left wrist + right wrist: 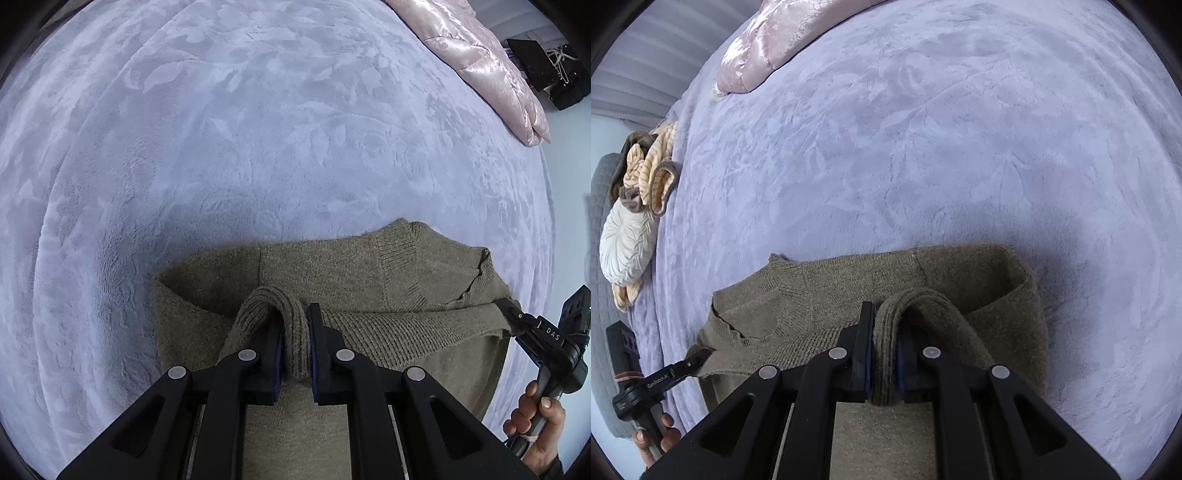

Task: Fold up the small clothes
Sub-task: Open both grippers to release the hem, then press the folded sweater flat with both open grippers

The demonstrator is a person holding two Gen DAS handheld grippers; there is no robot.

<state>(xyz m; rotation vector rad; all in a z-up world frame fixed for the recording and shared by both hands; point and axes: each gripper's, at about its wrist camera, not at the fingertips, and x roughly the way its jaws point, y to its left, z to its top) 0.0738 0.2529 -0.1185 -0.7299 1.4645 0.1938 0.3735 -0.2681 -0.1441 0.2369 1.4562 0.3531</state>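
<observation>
An olive-brown knitted sweater (369, 280) lies partly folded on the lavender bedspread, its ribbed hem lifted. In the left wrist view my left gripper (295, 326) is shut on a bunched ribbed strip of that hem. At the right edge my right gripper (511, 317), held by a hand (539, 417), pinches the far end of the same hem. In the right wrist view the right gripper (886, 323) is clamped on a thick fold of the sweater (849, 288). The left gripper (696, 358) grips the hem at the lower left.
The plush lavender bedspread (240, 129) stretches far beyond the sweater. A pink satin quilt (480, 62) (783, 40) lies at the far side. A striped garment pile (650, 173) and a white round cushion (626, 247) sit at the bed's left edge.
</observation>
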